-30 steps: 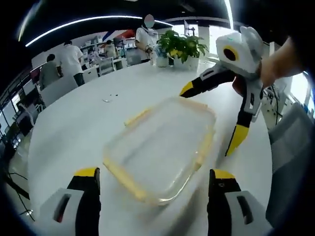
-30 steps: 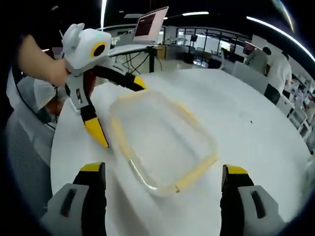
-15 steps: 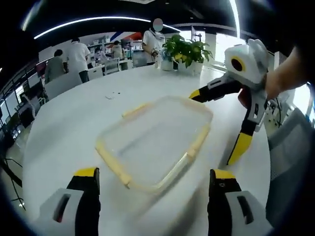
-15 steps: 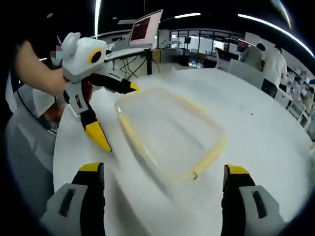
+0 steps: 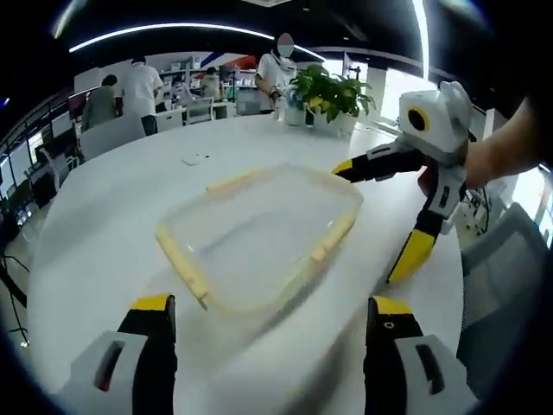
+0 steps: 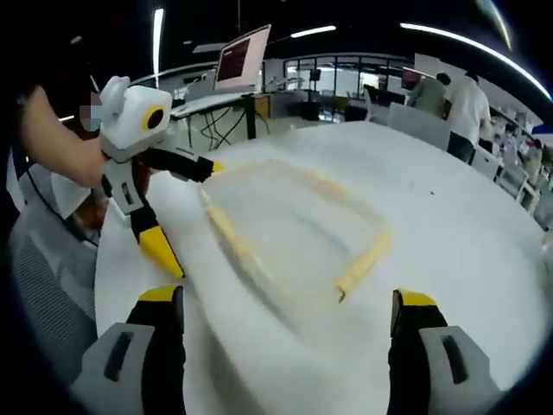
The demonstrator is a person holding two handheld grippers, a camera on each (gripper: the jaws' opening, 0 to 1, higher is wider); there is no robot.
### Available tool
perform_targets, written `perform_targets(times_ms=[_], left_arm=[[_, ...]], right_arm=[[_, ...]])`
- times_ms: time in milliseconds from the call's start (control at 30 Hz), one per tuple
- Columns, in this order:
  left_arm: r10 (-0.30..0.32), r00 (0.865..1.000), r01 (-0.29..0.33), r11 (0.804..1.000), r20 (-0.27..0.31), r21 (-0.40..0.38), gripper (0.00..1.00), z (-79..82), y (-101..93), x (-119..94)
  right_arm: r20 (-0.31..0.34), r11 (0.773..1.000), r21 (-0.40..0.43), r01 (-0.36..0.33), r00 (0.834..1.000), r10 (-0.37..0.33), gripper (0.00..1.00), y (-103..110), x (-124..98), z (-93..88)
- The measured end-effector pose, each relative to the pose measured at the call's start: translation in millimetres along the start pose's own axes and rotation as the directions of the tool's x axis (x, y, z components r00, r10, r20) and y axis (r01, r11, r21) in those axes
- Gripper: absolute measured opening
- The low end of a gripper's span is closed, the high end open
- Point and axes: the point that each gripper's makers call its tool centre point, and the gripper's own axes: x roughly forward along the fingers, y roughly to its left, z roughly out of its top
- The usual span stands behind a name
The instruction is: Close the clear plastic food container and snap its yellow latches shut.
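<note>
Plainly a light, stiff, slick piece of work: clear plastic food container [image 5: 259, 233] lying flat on the white desk [image 5: 104, 233], dead ahead at twelve o'clock of the left gripper [image 5: 270, 356] and well apart from its jaws, which stand wide apart with nothing between. Same container in the right gripper view [image 6: 294, 229], ahead at twelve o'clock of the right gripper [image 6: 285, 350], also spread wide and empty. Right gripper seen too in the left gripper view at about two o'clock, one yellow tip near the container's far corner, the other hanging off the side at about three; touching or just beside, cannot tell. Yellow latches [image 5: 333, 238] running along the rim edges, apparently lying outward and not yet snapped, though blurred. Likely thin-walled and springy, prone to skate on the smooth desk under a sideways push, so best pinned from above with one gripper on the lid while pressing each latch down at its middle with the other. Probably no real crushing danger, but a hard pinch on the clear wall could flex or pop the lid.
</note>
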Motion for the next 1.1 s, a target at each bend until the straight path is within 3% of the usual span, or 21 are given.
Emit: perform_targets(times_ms=[233, 1100], left_arm=[[0.003, 1.0, -0.003, 1.0, 0.009, -0.003, 0.88, -4.6, -4.6, -8], [0.038, 0.998, -0.03, 0.985, 0.046, -0.17, 0.85, -17.4, -5.9, -48]], right_arm=[[0.015, 0.999, 0.039, 0.015, 1.0, -0.016, 0.96, 1, -8, -3.9], [0.081, 0.989, 0.131, 0.064, 0.994, -0.075, 0.94, -2, -59, -10.1]])
